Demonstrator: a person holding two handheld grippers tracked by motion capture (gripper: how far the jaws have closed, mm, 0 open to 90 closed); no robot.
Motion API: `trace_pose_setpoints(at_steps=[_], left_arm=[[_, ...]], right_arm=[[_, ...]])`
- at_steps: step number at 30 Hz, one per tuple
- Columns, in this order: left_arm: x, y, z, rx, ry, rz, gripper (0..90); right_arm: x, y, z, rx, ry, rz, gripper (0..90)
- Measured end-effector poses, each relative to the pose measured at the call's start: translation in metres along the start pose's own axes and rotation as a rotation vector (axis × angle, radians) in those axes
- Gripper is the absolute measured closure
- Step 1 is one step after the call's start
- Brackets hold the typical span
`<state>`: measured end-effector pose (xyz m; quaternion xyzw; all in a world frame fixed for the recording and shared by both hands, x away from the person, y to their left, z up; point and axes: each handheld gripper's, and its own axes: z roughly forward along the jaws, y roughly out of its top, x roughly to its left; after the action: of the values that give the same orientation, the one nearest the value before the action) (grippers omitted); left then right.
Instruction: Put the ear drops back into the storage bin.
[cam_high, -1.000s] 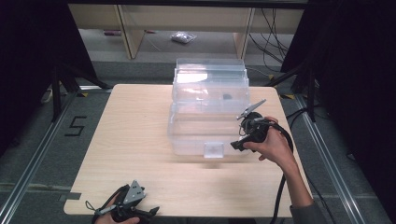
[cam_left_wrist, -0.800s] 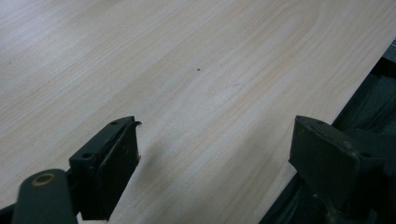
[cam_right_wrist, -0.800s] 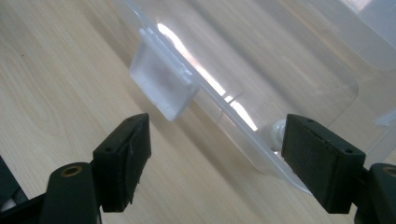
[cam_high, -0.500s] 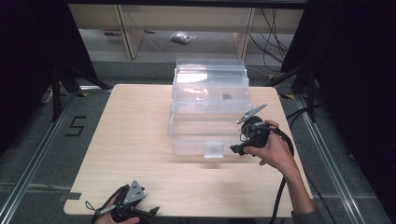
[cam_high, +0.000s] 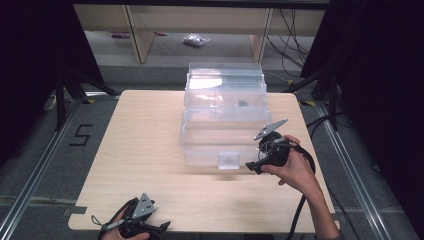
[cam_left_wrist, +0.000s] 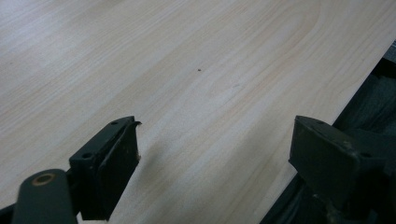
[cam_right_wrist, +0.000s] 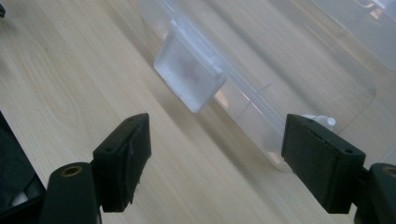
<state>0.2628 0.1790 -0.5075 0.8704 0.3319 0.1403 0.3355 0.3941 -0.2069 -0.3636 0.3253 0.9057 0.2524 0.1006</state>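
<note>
At the centre of the high view sits our clear plastic box (cam_high: 223, 117), its frosted latch (cam_high: 229, 160) on the near wall, toward the bottom of the frame. Just right of that latch we hold the right gripper (cam_high: 256, 166), jaws wide and empty. We judge the latch is the aim: swing left, square the jaws on the tab and close gently so the light box stays put. Lower left, the left gripper (cam_high: 156, 228) idles wide at the table (cam_high: 125, 150) edge.
</note>
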Motion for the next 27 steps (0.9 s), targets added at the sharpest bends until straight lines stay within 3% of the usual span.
trace_pose_setpoints(at_steps=[1,3,4,8,10,11,13,16,17,18,19,21,23,24,25,27], left_arm=[[0.000,0.000,0.000,0.001,0.003,0.002,15.1],[0.000,0.000,0.000,0.002,0.000,0.003,15.0],[0.000,0.000,0.000,0.001,0.001,0.001,15.0],[0.000,0.000,0.000,0.001,0.000,0.002,15.0],[0.000,0.000,0.000,0.002,0.001,0.002,15.0],[0.000,0.000,0.000,0.001,-0.001,0.001,15.1],[0.000,0.000,0.000,0.003,0.001,0.003,15.1],[0.000,0.000,0.000,0.002,0.001,0.001,15.1],[0.000,0.000,0.000,0.001,0.001,0.001,15.0],[0.000,0.000,0.000,0.001,0.001,0.001,15.0],[0.000,0.000,0.000,0.001,0.002,0.001,15.0],[0.000,0.000,0.000,0.001,0.002,0.001,15.1],[0.000,0.000,0.000,0.002,0.000,0.003,15.1],[0.000,0.000,0.000,0.002,0.000,0.003,15.0],[0.000,0.000,0.000,0.002,0.001,0.001,15.0],[0.000,0.000,0.000,0.002,0.001,0.002,15.0]], right_arm=[[-0.001,0.000,0.000,-0.003,-0.008,-0.016,24.9],[0.003,-0.001,-0.001,0.007,0.004,0.029,24.9],[0.001,-0.002,0.000,-0.006,-0.008,-0.007,24.9],[0.004,-0.003,-0.001,0.000,-0.005,0.022,24.9],[0.004,-0.004,0.000,-0.007,-0.001,0.020,25.0],[0.003,-0.006,0.001,-0.019,0.006,-0.011,24.9],[0.005,-0.008,0.001,-0.016,-0.001,0.022,24.9],[0.006,-0.010,0.002,-0.015,0.010,0.019,24.9],[0.008,-0.011,0.003,-0.005,0.003,0.044,24.9],[0.007,-0.012,0.003,-0.018,0.014,0.020,24.9],[0.009,-0.012,0.003,-0.012,0.009,0.039,24.9],[0.007,-0.013,0.004,-0.033,0.010,-0.003,24.5],[0.010,-0.015,0.004,-0.014,0.005,0.041,24.4],[0.010,-0.015,0.004,-0.014,0.005,0.041,24.4],[0.008,-0.015,0.005,-0.023,0.012,0.005,24.4],[0.008,-0.016,0.004,-0.031,0.008,-0.008,24.3]])
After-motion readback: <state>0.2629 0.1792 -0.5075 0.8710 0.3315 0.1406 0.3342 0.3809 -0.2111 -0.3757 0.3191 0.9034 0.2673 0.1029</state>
